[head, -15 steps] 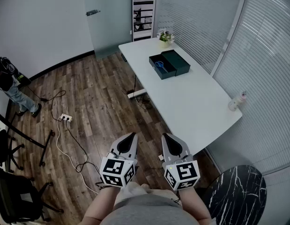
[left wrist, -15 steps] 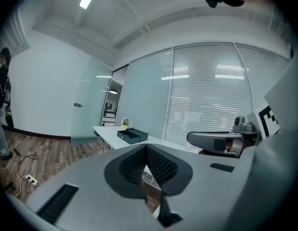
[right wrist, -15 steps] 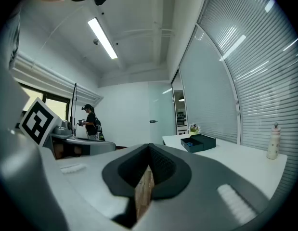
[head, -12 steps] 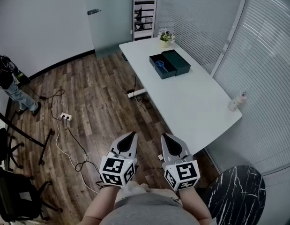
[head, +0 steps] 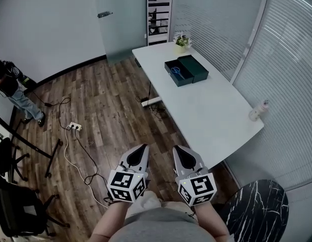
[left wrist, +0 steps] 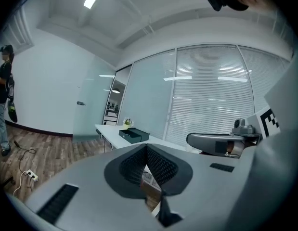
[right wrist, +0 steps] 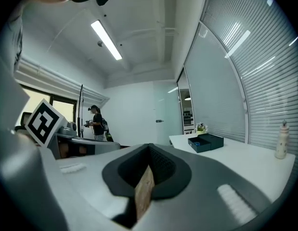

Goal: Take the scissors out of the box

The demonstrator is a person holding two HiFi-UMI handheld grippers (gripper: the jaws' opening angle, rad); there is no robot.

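- Hands held close at the person's waist, forearms tucked in; left tongs (head: 141,149) and right tongs (head: 180,151) sit side by side, tips pointing forward over the wood floor (head: 105,110).
- Both pairs are pressed together, with nothing between them.
- The blue-handled scissors (head: 177,69) lie inside the open dark box (head: 182,80) at the far end of the white counter (head: 211,110), well apart from both tongs.

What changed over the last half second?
Almost nothing. Only the head view drifted a little, so the table and box sit slightly further right in frame. Nothing was taken or let go: the left gripper and right gripper stay shut and empty near the waist, and the scissors still lie in the box.
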